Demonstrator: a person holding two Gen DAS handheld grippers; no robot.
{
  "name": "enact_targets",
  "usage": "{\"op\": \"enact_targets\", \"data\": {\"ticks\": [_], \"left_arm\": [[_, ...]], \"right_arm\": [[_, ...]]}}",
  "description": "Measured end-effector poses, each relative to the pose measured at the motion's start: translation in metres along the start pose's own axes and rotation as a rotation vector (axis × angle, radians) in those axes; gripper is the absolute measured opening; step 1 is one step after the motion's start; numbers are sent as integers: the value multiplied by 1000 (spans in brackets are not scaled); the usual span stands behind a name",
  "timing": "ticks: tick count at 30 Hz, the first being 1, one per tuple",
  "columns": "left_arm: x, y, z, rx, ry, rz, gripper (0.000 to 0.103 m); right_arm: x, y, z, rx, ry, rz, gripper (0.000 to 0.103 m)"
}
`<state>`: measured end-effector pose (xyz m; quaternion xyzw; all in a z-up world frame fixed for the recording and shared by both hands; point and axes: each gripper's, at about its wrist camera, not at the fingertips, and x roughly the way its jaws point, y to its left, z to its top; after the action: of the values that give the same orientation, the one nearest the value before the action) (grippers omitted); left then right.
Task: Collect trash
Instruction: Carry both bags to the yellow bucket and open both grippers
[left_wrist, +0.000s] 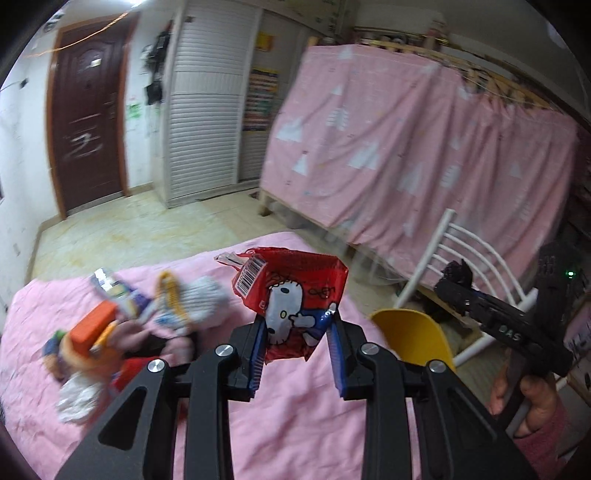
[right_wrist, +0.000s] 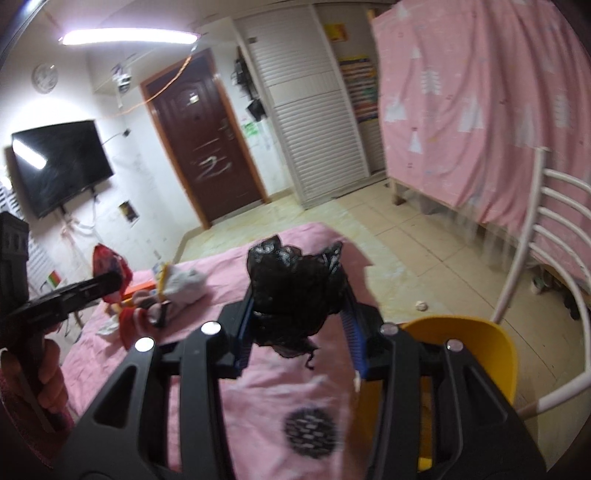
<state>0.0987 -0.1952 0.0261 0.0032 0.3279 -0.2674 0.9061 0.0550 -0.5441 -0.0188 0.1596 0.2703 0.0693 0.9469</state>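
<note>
Pink bedspread (left_wrist: 295, 424) underneath; left gripper (left_wrist: 297, 332) pinches a crinkly red cartoon-cat snack wrapper (left_wrist: 291, 295), right gripper (right_wrist: 299, 310) clamps a crumpled black plastic bag (right_wrist: 295, 291). Both look light, floppy, so grab mid-body.

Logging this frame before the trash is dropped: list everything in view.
snack wrapper: one, red with cartoon cat, in left tongs
crumpled bag: one, black, in right tongs
trash pile: several, mixed colours, blurred, on the bedspread's left
bedspread: one, pink, below both tongs
yellow bin: one, right of bedspread
chair: one, white, behind bin
curtain: one, pink
door: one, brown
television: one, black, wall-mounted
left tongs: shut
right tongs: shut
</note>
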Motion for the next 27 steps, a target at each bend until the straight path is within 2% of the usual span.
{"op": "enact_targets", "data": {"ticks": [5, 11, 14, 19, 20, 22, 23, 24, 27], "left_arm": [[22, -44, 12, 56, 17, -98, 20], [76, -110, 13, 115, 114, -229, 20], [105, -134, 9, 138, 173, -254, 20], [146, -167, 4, 166, 261, -292, 21], [150, -171, 3, 172, 267, -291, 24], [158, -180, 1, 187, 284, -289, 36], [160, -182, 1, 189, 289, -290, 46], [161, -185, 1, 193, 290, -290, 52], [159, -188, -1, 200, 290, -292, 55]], "right_arm": [[-15, -34, -2, 52, -29, -84, 41], [-19, -68, -11, 87, -30, -211, 41], [-17, -82, -18, 117, -17, -246, 42], [-21, -101, -23, 162, -26, -283, 50], [-22, -103, -23, 168, -31, -287, 52], [-25, -108, -25, 181, -38, -290, 54], [-27, -110, -25, 185, -40, -292, 54], [-28, -111, -25, 187, -42, -293, 56], [-28, -113, -24, 193, -43, -295, 59]]}}
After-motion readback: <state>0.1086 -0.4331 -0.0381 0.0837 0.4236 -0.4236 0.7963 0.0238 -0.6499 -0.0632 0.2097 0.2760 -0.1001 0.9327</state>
